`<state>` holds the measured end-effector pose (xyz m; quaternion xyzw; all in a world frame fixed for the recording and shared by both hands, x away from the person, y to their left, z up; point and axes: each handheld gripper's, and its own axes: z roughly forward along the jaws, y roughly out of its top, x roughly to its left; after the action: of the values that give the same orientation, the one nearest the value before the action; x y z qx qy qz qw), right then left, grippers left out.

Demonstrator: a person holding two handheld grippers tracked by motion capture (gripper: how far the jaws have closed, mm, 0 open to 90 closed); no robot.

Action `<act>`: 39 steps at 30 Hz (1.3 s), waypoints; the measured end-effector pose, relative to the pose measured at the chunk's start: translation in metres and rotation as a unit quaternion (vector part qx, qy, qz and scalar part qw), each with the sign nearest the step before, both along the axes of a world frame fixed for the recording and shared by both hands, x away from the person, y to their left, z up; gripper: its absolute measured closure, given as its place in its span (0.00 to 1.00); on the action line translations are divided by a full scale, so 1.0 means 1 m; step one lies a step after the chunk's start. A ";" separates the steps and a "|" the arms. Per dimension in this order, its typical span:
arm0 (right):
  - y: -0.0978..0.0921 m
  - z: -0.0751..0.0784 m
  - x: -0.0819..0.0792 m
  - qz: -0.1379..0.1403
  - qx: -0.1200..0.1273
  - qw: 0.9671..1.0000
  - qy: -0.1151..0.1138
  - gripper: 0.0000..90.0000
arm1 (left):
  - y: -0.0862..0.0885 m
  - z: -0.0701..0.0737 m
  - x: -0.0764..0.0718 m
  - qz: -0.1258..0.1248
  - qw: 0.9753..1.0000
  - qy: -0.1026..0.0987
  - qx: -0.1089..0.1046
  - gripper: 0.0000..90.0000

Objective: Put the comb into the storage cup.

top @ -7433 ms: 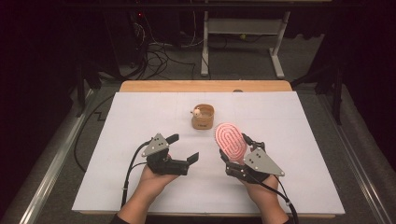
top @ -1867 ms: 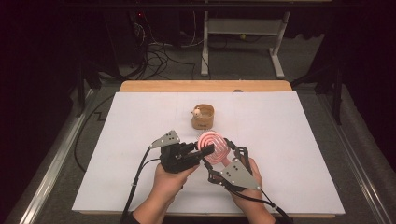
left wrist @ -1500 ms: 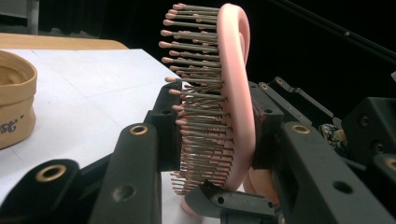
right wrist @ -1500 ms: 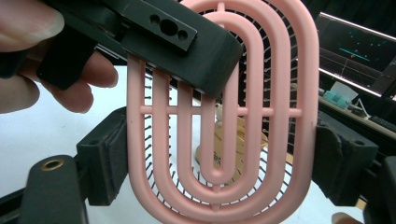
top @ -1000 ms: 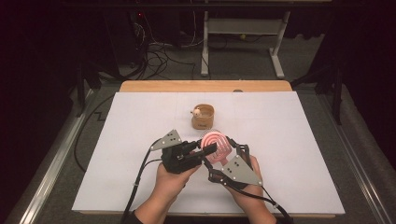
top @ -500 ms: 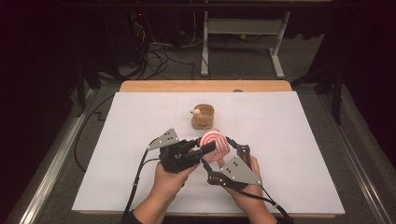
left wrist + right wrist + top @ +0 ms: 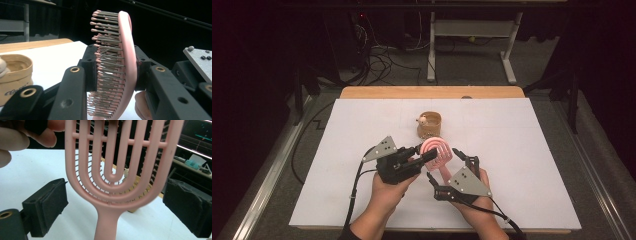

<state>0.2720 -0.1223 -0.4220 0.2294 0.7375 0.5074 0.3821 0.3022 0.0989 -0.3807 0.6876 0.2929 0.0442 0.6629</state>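
Note:
A pink vented hairbrush (image 7: 437, 149) is held above the white table, just in front of a small tan cup (image 7: 429, 124). My left gripper (image 7: 429, 153) is shut on the brush's head; in the left gripper view its pads (image 7: 91, 67) clamp the bristle side and the back of the brush (image 7: 125, 50), which stands on edge. My right gripper (image 7: 443, 164) is open beside it. In the right gripper view its two pads (image 7: 50, 205) stand well apart on either side of the brush's neck (image 7: 112, 157) without touching it.
The tan cup (image 7: 15, 75) holds a small pale object and sits mid-table. White paper (image 7: 532, 150) covers the table, with a wooden strip (image 7: 432, 92) along the far edge. Cables and a desk frame lie on the floor beyond.
Earlier my right gripper held the brush alone and the left stood open apart. The hands came together, the left shut on the brush head, and the right now stands open around the neck.

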 end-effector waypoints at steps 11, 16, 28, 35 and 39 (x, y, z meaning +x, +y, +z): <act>-0.007 -0.004 0.003 0.008 0.020 0.999 0.033 0.01 | 0.012 0.001 0.001 0.025 1.000 -0.010 0.007 0.70; -0.010 -0.005 0.005 0.010 0.028 0.998 0.048 0.00 | 0.018 0.000 0.001 0.036 0.999 -0.013 0.010 0.70; -0.026 -0.007 0.007 0.010 0.038 0.997 0.067 0.00 | 0.036 0.000 0.002 0.067 0.997 -0.025 0.033 0.70; -0.040 -0.010 0.009 -0.002 0.035 0.997 0.073 0.00 | 0.043 -0.001 0.002 0.080 0.996 -0.033 0.038 0.70; -0.049 -0.011 0.011 -0.011 0.040 0.996 0.077 0.00 | 0.051 0.000 0.003 0.088 0.995 -0.035 0.032 0.70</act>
<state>0.2829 -0.1717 -0.4329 0.2912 0.7412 0.5130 0.3204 0.3053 0.1500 -0.3804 0.6780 0.3273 0.1351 0.6441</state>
